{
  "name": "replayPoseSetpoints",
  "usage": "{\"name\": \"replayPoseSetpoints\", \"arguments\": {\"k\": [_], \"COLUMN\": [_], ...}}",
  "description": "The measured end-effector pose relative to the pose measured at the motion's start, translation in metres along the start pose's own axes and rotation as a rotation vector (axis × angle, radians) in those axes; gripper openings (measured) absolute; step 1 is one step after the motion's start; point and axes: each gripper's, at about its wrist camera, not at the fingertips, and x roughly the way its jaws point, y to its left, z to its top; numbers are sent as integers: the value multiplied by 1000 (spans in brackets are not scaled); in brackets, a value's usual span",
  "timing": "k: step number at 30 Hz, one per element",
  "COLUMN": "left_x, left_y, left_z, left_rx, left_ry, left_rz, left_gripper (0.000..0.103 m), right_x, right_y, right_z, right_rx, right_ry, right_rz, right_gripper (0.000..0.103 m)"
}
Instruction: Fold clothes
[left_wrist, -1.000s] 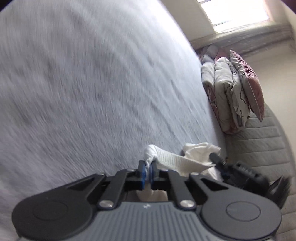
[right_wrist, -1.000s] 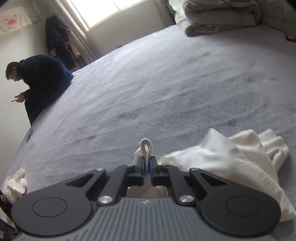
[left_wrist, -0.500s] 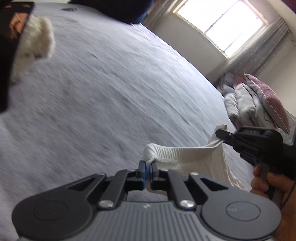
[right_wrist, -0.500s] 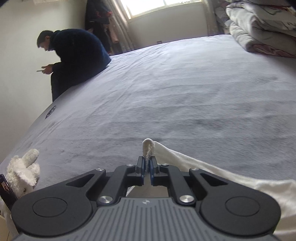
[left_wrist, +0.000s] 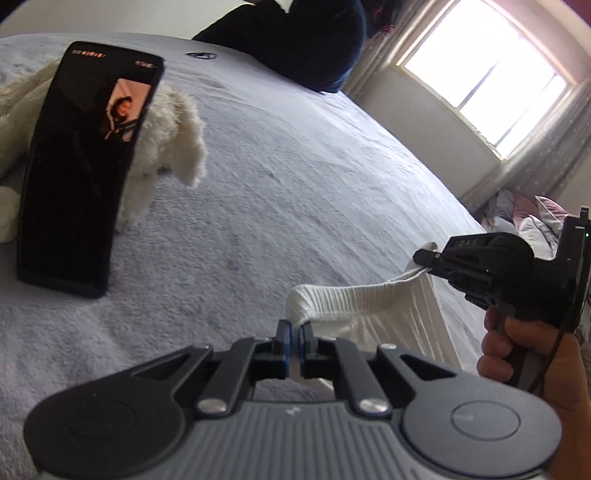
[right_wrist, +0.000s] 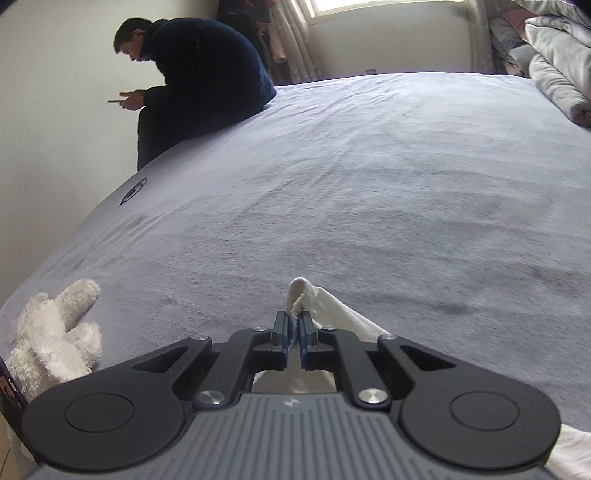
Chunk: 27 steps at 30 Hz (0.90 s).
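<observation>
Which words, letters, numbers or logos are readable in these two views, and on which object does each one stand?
"DAS": pale letters on the black body of the right gripper.
Red characters along the top edge of the phone screen: too blurred to read.
Small dark round logo on the grey bedsheet: too small to read.
Small pale mark on the left gripper housing: no readable letters.

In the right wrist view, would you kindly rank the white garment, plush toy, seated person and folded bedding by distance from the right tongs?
1. White garment, clamped in the right tongs.
2. Plush toy, lower left.
3. Seated person and folded bedding, far left and far right: too close to call.
</observation>
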Motion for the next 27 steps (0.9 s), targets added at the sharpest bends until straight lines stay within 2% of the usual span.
{"name": "replayPoseSetpoints", "arguments": {"k": [9,15,18,20,21,27], "left_x": [24,30,32,34,34,25], "left_y": [9,7,5,5,6,6], "left_z": [7,10,11,12,12,12], "left_rx": [-30,-32,-26,-31,-31,-34], "left_ry": [67,88,101,108,112,118], "left_rz": [77,84,90,88,87,90], "left_gripper": [5,5,9,13,15,26], "right_x": [32,51,54,53,50,20], "right_y": [27,21,14,11,10,6], "right_z": [3,-5,-8,-9,-8,-3], "right_rx": [-67,-53,-17,8,15,-29], "right_ry": [13,41,65,78,80,62], "right_rz": [3,-33,-26,-9,-3,0], "right_gripper": [7,8,11,27,38,43]}}
